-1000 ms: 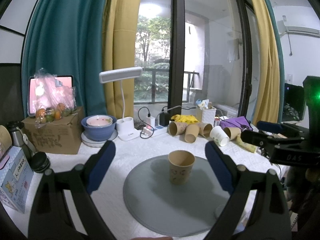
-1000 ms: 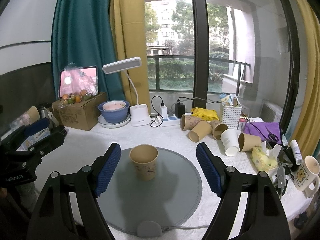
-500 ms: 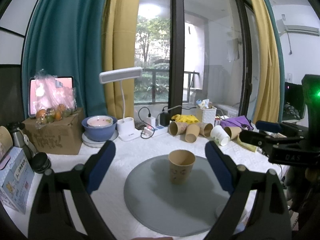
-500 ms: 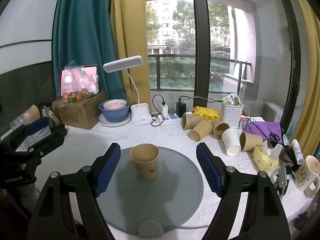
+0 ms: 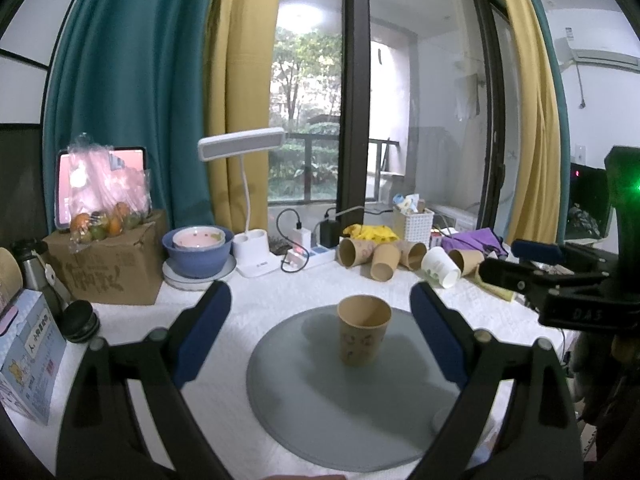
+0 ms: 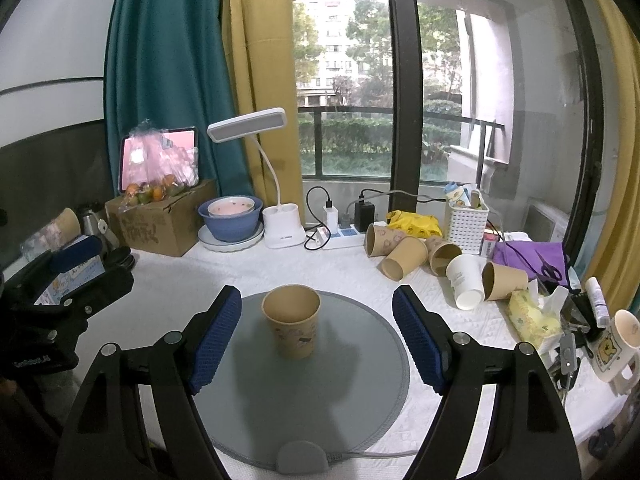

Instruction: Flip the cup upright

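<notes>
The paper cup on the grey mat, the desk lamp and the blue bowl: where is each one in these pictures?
paper cup (image 6: 294,330): right wrist view, on its front wall.
desk lamp (image 6: 248,124): right wrist view, on its flat head.
blue bowl (image 5: 198,258): left wrist view, on its outer wall.

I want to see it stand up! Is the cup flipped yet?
Looks done: the cup stands upright, mouth up, on the grey mat. In hand: nothing; the left hand-held gripper and right hand-held gripper are both open, not touching it. Left: seemingly nothing for this cup.

Matt paper cup (image 6: 292,326) (smooth grey mat (image 6: 340,392))
</notes>
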Demonstrator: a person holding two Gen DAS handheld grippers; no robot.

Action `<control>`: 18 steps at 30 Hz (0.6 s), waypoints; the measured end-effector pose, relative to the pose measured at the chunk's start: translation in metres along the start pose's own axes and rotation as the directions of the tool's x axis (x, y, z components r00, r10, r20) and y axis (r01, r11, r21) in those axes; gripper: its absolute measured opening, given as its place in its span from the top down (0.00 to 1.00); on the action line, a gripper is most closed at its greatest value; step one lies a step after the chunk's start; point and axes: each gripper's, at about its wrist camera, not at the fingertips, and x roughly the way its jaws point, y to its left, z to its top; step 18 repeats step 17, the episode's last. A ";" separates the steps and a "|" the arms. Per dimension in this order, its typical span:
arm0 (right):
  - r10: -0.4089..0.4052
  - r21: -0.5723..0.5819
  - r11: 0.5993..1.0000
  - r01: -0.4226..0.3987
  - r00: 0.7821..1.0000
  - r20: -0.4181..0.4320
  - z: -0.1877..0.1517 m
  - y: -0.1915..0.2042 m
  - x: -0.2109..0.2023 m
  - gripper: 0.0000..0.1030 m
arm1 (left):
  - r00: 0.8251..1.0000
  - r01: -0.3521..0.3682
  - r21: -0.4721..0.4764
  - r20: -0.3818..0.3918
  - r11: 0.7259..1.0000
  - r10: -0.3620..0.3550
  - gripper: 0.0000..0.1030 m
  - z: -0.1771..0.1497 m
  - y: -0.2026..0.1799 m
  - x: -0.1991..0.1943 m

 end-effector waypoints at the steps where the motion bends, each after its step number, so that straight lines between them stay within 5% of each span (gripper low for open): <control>1: 0.000 0.001 1.000 0.000 1.000 0.001 0.000 0.000 0.000 0.22 | 1.000 0.001 0.000 -0.001 1.000 -0.001 0.11 0.000 0.000 0.001; 18: 0.003 -0.003 1.000 -0.003 1.000 -0.005 -0.002 0.005 0.003 0.22 | 0.999 0.050 -0.026 -0.009 0.998 -0.050 0.11 -0.004 0.003 0.006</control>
